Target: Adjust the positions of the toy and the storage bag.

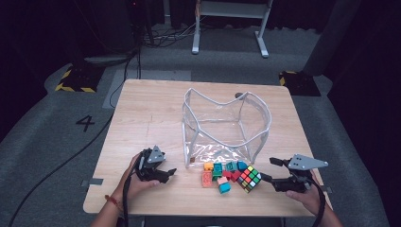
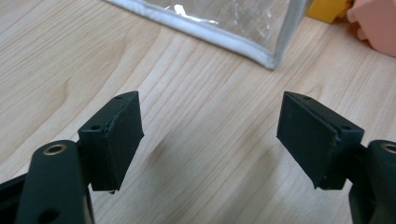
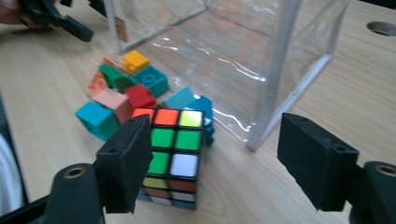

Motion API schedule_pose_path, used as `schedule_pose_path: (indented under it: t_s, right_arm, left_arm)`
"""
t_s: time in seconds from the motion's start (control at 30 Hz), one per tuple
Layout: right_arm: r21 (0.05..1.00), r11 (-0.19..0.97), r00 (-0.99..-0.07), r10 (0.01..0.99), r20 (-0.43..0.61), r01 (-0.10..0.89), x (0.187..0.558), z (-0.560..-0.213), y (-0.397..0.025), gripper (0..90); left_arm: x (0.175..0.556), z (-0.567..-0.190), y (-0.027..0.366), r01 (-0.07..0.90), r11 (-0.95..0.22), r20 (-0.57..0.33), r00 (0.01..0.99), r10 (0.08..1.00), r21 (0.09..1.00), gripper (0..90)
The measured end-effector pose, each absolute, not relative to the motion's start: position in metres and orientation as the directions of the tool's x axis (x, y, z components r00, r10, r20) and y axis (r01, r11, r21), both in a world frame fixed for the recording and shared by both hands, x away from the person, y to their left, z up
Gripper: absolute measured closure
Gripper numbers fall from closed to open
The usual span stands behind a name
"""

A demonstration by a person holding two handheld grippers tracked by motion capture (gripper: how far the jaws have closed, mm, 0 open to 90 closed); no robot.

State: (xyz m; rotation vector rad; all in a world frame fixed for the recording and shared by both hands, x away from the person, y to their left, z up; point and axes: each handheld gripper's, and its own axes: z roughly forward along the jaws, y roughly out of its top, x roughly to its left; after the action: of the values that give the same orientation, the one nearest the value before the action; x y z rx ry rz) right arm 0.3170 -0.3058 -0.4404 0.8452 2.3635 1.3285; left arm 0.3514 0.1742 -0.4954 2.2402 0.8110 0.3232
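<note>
From the high view, a square table (image 1: 146, 113) of pale wood stands on grey carpet in a dark room. One white metal frame (image 1: 230, 23) stands at the back. Two black-and-yellow striped floor plates sit beyond the table's far corners, one (image 1: 75, 78) on the left and one (image 1: 298, 81) on the right. A number 4 (image 1: 85, 123) is marked on the floor at the left, and black cables run across the carpet. On the table stands one clear bag (image 1: 227, 125) with a pale rim, upright and open at the top. Just in front of it lies one cluster of toy bricks (image 1: 221, 174), roughly nine, in orange, green, teal, red and pink; the exact count is hard to tell. One puzzle cube (image 1: 249, 178) touches the cluster's right end. The left gripper (image 1: 166, 171) rests on the table left of the bricks, a clear gap away, jaws spread. The right gripper (image 1: 268, 170) lies just right of the cube, jaws spread, with the cube close to their tips.

In the left gripper view, the two jaws stand wide apart over bare wood, holding nothing. The bag's lower corner (image 2: 261, 51) lies ahead, with an orange brick (image 2: 327, 9) and a pink brick (image 2: 376, 23) at the upper right.

In the right gripper view, the jaws are spread and empty. The cube (image 3: 173, 149) sits just ahead of the left jaw, apart from the other, with the bricks (image 3: 126, 86) behind it and the bag (image 3: 252, 51) beyond. The left gripper (image 3: 51, 16) shows at the top left.
</note>
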Motion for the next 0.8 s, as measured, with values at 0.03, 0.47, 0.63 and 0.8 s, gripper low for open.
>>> schedule_pose_path:
  t_s: [0.03, 0.47, 0.63, 0.8]
  right_arm:
    - [0.854, 0.388, -0.787, 0.615, 0.04, 0.347, 0.314, -0.441, -0.304, 24.7]
    - [0.814, 0.473, -0.8, 0.6, -0.015, 0.338, 0.3, -0.46, -0.273, 21.9]
    - [0.805, 0.479, -0.793, 0.609, -0.017, 0.351, 0.304, -0.471, -0.268, 20.3]
    - [0.792, 0.494, -0.798, 0.603, -0.013, 0.36, 0.309, -0.483, -0.265, 18.7]
  left_arm:
    - [0.352, -0.497, 0.176, 0.455, -0.543, -0.006, 0.77, 0.637, 0.706, 21.4]
    - [0.353, -0.502, 0.183, 0.495, -0.533, -0.015, 0.742, 0.67, 0.686, 18.1]
    - [0.353, -0.502, 0.184, 0.51, -0.526, -0.032, 0.737, 0.675, 0.681, 17.6]
    - [0.354, -0.502, 0.184, 0.51, -0.522, -0.029, 0.733, 0.679, 0.684, 16.6]
